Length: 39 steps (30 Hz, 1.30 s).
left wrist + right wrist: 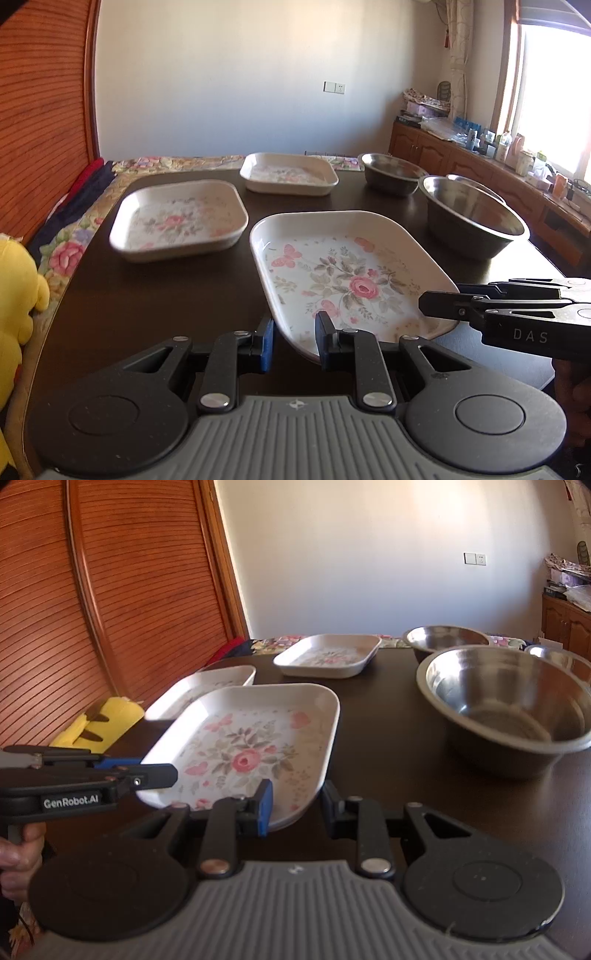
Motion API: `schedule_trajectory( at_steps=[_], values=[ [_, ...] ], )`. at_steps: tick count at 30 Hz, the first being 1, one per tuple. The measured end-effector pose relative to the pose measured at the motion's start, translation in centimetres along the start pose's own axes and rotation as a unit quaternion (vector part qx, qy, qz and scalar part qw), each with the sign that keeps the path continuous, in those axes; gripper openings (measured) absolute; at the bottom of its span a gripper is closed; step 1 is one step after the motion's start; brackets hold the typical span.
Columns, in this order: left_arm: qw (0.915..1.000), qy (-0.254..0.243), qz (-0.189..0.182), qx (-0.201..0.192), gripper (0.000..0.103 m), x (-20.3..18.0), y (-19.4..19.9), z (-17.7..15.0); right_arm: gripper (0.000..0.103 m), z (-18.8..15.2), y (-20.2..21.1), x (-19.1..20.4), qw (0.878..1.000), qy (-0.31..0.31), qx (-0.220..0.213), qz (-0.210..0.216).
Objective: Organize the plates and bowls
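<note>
A rectangular floral plate (343, 273) (251, 738) hangs just above the dark table (147, 302), held by both grippers. My left gripper (295, 334) is shut on the plate's near left rim, one finger inside and one outside. My right gripper (297, 806) is shut on the near right rim and shows from the side in the left wrist view (439, 304). The left gripper (159, 773) enters the right wrist view from the left. Two more floral plates lie on the table, one at the left (177, 218) (207, 685) and one farther back (288, 173) (328, 657).
A large steel bowl (472, 214) (506, 701) stands to the right, with a smaller steel bowl (391, 170) (443, 637) behind it and a third bowl's rim (561, 657) beyond. A yellow plush toy (18, 295) sits off the left table edge. A wooden cabinet (461, 158) lines the right wall.
</note>
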<state>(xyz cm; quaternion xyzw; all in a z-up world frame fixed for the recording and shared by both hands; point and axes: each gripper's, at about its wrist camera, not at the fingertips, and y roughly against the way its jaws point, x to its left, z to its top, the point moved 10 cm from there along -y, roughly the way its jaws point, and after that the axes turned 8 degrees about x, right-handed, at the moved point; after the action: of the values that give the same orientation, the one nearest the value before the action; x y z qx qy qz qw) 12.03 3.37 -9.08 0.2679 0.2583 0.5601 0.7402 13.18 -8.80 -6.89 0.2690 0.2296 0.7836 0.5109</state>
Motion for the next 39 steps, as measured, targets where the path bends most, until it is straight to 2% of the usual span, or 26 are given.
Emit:
schedule_trajectory(
  at_steps=[23, 39],
  values=[
    [0.9997, 0.011, 0.013, 0.015, 0.025, 1.1, -0.1, -2.4, 0.030, -1.8, 0.2, 1.2, 1.000, 0.001, 0.015, 0.017],
    [0.9994, 0.027, 0.017, 0.012, 0.027, 1.9, -0.1, -2.1, 0.031, -1.8, 0.3, 1.2, 1.000, 0.008, 0.009, 0.014]
  ],
)
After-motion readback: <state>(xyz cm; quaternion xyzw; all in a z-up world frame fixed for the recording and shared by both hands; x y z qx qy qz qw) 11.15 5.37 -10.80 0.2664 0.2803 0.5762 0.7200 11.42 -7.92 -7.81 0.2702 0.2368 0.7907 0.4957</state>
